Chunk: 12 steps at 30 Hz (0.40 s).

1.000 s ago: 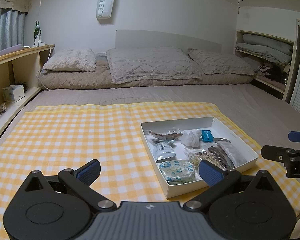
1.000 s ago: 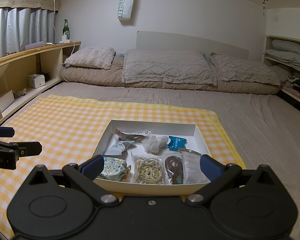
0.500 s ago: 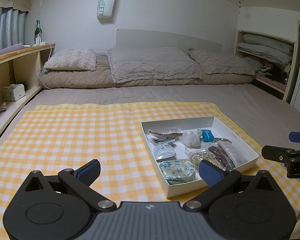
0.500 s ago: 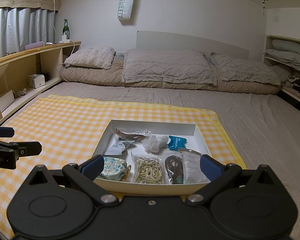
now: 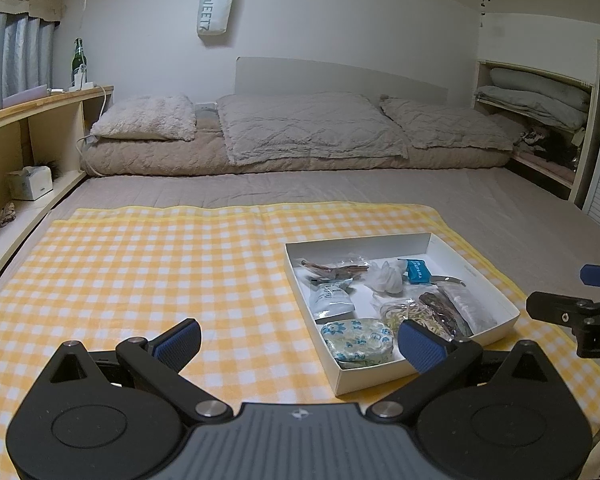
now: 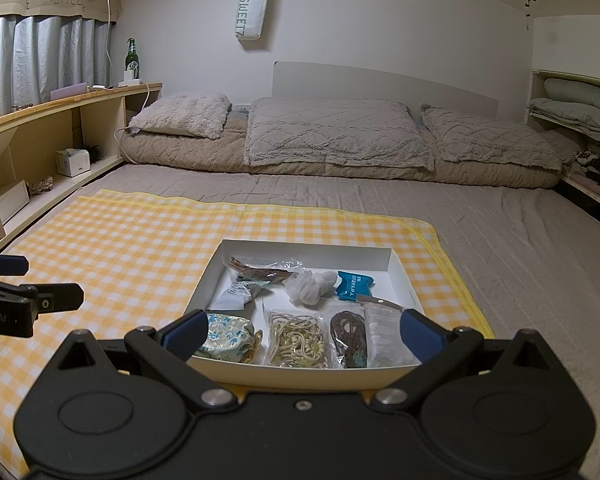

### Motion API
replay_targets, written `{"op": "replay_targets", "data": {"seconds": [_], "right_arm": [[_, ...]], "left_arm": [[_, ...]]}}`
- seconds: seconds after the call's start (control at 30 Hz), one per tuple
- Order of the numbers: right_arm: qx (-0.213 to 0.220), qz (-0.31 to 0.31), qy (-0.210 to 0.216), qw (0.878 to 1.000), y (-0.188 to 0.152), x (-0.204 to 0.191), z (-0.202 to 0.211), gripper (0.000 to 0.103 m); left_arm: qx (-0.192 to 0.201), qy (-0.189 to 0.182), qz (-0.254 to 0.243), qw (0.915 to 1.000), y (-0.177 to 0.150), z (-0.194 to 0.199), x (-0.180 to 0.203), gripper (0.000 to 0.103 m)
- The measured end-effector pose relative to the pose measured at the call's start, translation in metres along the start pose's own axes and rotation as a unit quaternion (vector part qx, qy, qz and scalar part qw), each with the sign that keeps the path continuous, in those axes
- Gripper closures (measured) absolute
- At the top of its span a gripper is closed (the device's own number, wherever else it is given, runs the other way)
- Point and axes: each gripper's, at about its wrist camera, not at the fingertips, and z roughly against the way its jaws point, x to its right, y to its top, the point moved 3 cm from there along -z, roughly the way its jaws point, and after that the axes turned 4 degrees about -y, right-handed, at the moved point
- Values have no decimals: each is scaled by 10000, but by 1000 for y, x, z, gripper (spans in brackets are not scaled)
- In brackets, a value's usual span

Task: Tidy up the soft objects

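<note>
Right wrist view: one bed (image 6: 500,240), three pillows, one yellow checked cloth (image 6: 120,248), one white tray (image 6: 308,250) on it holding about eight soft items, among them one floral pouch (image 6: 228,336). Left gripper (image 5: 296,338) and right gripper (image 6: 302,330): both spread wide, empty, near tray.

Bed (image 6: 500,232) w/ grey-beige quilted cover, carrying all items. Far end: three pillows (image 6: 332,136) side by side on a rolled quilt. Near end: yellow-white checked cloth (image 5: 140,264) spread flat on the cover. On the cloth, twd its right edge: shallow white cardboard tray (image 6: 312,254) holding small packets and soft items; rest of the cloth bare.
</note>
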Motion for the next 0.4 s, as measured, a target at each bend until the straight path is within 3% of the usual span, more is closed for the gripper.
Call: {"op": "replay_targets", "data": {"seconds": [0.4], "right_arm": [[-4,2,3,10000,0,0,0,0]], "left_arm": [[-8,-5,8,10000,0,0,0,0]]}}
